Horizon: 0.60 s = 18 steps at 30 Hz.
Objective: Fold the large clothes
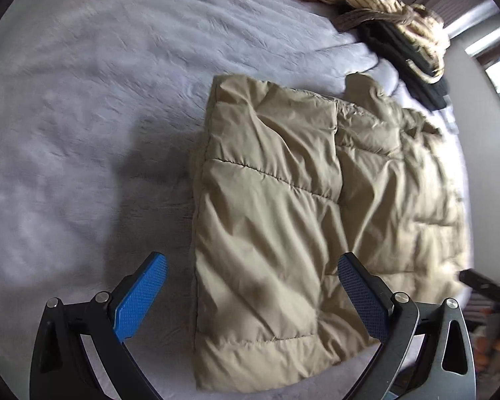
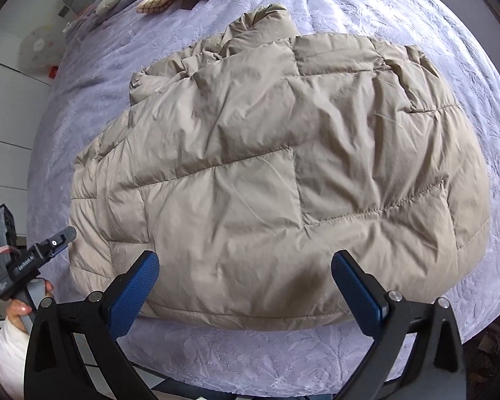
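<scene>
The left gripper (image 1: 251,268) hangs with its jaws wide and nothing between the blue pads, the folded tan puffer jacket (image 1: 283,200) lying flat on the lilac bedspread (image 1: 83,116) right under and ahead of its fingertips. The right gripper (image 2: 245,266) is likewise spread wide and empty, poised above the jacket's near hem, with the jacket filling the bed ahead of it. Far beyond both claws, at the bed's far edge, sits a heap of striped and black clothes (image 1: 400,30)
</scene>
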Tool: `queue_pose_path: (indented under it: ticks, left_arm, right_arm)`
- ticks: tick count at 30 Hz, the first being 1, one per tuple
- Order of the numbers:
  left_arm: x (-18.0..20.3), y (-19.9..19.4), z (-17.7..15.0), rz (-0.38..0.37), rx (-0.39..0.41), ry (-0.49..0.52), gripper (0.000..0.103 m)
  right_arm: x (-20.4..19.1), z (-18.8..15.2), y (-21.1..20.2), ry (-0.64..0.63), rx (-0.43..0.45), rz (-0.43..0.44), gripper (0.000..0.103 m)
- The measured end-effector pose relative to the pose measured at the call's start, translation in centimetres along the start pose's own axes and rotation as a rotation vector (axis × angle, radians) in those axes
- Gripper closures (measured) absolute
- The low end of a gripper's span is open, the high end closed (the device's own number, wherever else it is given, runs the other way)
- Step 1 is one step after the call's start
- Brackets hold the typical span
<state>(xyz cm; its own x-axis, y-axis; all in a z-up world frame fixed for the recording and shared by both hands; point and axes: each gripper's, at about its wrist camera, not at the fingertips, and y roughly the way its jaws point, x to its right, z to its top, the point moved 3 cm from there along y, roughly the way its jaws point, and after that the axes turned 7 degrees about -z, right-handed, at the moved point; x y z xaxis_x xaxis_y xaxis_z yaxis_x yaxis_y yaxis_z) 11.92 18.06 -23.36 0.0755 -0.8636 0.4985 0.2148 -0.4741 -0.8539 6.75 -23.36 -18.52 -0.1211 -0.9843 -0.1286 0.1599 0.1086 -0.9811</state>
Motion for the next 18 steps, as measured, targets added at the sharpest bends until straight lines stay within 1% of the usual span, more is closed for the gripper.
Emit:
queue_pose_path:
  ticks: [3,5,6,7,10,12,16,17,18]
  left_arm:
    - [-2.2,1.1,0.9,-0.124,-0.051,-0.028,0.001]
    - [-3.3,2.2,1.2,-0.192,-0.090,-0.035,0.001]
    - [-3.6,2.8,1.3,-0.225,-0.113,-0.035,0.001]
    - [-3.8,3.8,1.4,-0.276,-0.150,-0.034,0.001]
    - [-3.4,6.0,1.8,-0.367,-0.216,-0.014,0.001]
    - [-2.5,7.7,2.0,-0.403,-0.254,0.015,0.001]
    - [-1.6,10.3,2.1,-0.410,-0.321,0.056,0.001]
    - [-1.5,10.7,2.1,-0.403,-0.333,0.067,0.002]
    - [-1.5,10.9,2.1,-0.397,-0.336,0.072,0.006]
  right_arm:
    - [0.0,-0.2,0.7,0.012,-0.015,-0.005,0.000]
    - [0.1,-0.3,1.0,0.026,-0.023,0.001,0.000]
    - [0.2,-0.4,1.1,0.032,-0.026,0.005,0.000]
    - [0.3,-0.5,1.2,0.036,-0.027,0.006,0.000]
    - [0.1,-0.7,1.4,0.036,-0.026,-0.004,0.000]
    - [0.0,-0.8,1.4,0.032,-0.025,-0.005,0.000]
    - [-0.9,-0.9,1.4,0.025,-0.013,-0.001,0.000]
    - [-1.2,-0.9,1.3,0.023,-0.006,0.003,0.000]
    - [-1.4,-0.8,1.3,0.021,0.001,0.006,0.000]
